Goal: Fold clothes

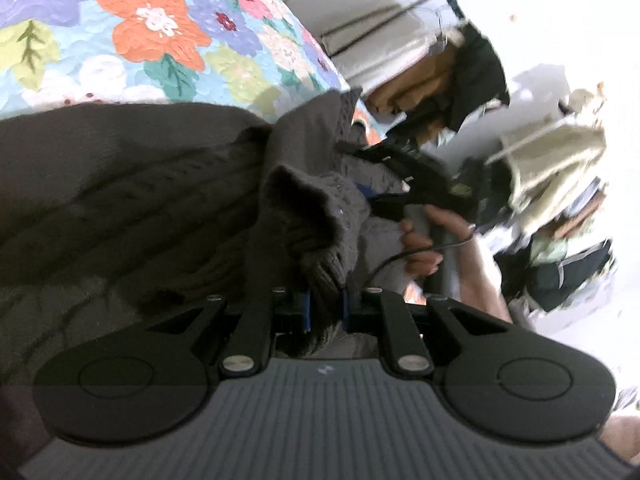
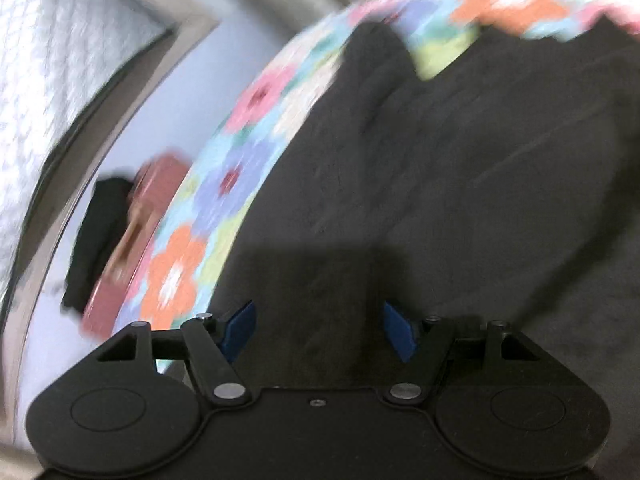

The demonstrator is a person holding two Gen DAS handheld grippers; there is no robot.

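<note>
While the left gripper [image 1: 324, 304] pinches a bunched fold of the dark grey knitted sweater [image 1: 132, 200] between its blue pads, the right gripper [image 2: 318, 330] hangs over the garment with its fingers spread wide and nothing between them. Most of the sweater lies spread across the flowered bedspread [image 1: 140, 28], its near edge lifted and crumpled. Beyond it, the left camera catches the right gripper [image 1: 360, 174] in the person's hand [image 1: 424, 240]. Farther back clothes hang on a rack [image 1: 472, 80], blurred.
</note>
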